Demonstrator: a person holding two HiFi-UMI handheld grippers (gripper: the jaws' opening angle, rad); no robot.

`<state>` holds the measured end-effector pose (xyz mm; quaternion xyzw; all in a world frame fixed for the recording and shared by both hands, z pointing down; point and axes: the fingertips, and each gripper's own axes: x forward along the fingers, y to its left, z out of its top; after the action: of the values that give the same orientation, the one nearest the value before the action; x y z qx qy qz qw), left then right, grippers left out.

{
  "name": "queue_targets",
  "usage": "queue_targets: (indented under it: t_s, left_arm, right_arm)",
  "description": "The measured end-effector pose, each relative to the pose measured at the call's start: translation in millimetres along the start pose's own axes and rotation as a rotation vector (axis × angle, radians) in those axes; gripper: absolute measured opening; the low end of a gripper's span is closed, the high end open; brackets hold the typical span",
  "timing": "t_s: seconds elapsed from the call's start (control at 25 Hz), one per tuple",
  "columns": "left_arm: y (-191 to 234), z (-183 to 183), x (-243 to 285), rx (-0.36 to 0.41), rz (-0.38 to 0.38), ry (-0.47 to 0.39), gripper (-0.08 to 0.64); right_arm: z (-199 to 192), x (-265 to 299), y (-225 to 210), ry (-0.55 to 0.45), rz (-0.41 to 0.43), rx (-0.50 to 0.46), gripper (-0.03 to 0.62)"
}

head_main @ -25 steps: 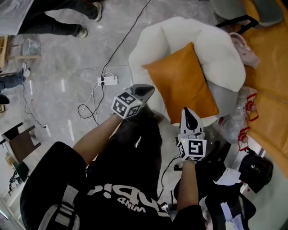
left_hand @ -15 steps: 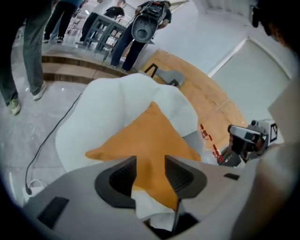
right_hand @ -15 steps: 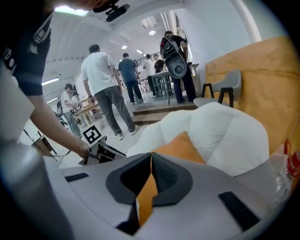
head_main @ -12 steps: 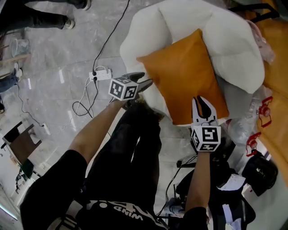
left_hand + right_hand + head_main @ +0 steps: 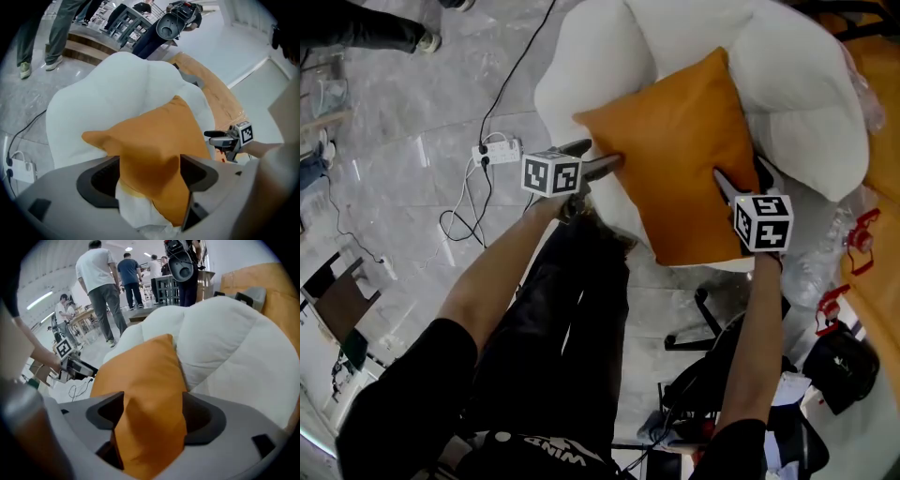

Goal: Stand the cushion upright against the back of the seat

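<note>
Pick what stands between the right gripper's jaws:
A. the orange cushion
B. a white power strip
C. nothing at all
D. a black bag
A: in the right gripper view an edge of the orange cushion fills the gap between the jaws of the right gripper, which stand apart and have just been opening.

Only "WIND", upside-down, on person's blk shirt (image 5: 417,403).

Floor (image 5: 403,103): glossy grey marble-pattern tiles. 1 white power strip (image 5: 497,152) lies on it, with a black cable (image 5: 519,67) running past. Black bag (image 5: 836,364) at lower right. Ceiling strip lights (image 5: 40,300) illuminate the hall; bystanders (image 5: 101,284) stand beyond.
</note>
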<state>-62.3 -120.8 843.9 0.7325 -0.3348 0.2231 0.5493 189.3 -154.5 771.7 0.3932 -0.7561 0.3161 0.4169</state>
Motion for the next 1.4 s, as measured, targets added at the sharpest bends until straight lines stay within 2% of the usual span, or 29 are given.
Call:
queue_targets:
  t_s: [0.16, 0.32, 0.44, 0.56, 0.72, 0.84, 1.12, 1.24, 1.4]
  left_arm:
    - [6.3, -13.6, 15.9, -0.121, -0.023, -0.004, 0.417]
    - [9.8, -15.4, 25.5, -0.207, -0.034, -0.019, 0.417]
    - [8.1, -14.8, 29.4, -0.216, -0.044, -0.007, 0.391]
    - [0.9, -13.5, 34.2, -0.185, -0.06, 0.022, 0.286]
    - [-14.1, -11.7, 36.7, -0.113, -0.083, 0.05, 0.146]
    - [-25.2, -12.8, 34.5, -0.064, -0.114, 0.047, 0.068]
    - [-40.6, -2.8, 11.8, 0.015, -0.111, -0.013, 0.029]
    - [-56.0, -0.6, -3.4, 0.053, -0.153, -0.031, 0.02]
    - [-82.1, 15.0, -31.9, 0.155, -0.181, -0.04, 0.018]
  right_arm:
    - [-16.8, 23.6, -2.3, 0.071, 0.064, 0.095, 0.371]
    - [-20.9, 32.0, -3.3, 0.041, 0.019, 0.115, 0.371]
    - [-21.8, 33.7, -1.3, 0.026, 0.001, 0.13, 0.354]
    - [-23.2, 33.9, -0.5, 0.027, -0.027, 0.139, 0.293]
    - [-24.1, 27.3, -5.6, 0.018, -0.085, 0.16, 0.12]
    - [-26.2, 22.6, -4.6, -0.001, -0.105, 0.167, 0.038]
    - [-24.1, 4.7, 2.9, -0.057, -0.118, 0.175, 0.025]
    - [-25.6, -10.1, 7.5, -0.084, -0.119, 0.187, 0.023]
    - [-27.8, -34.4, 15.9, -0.134, -0.119, 0.243, 0.023]
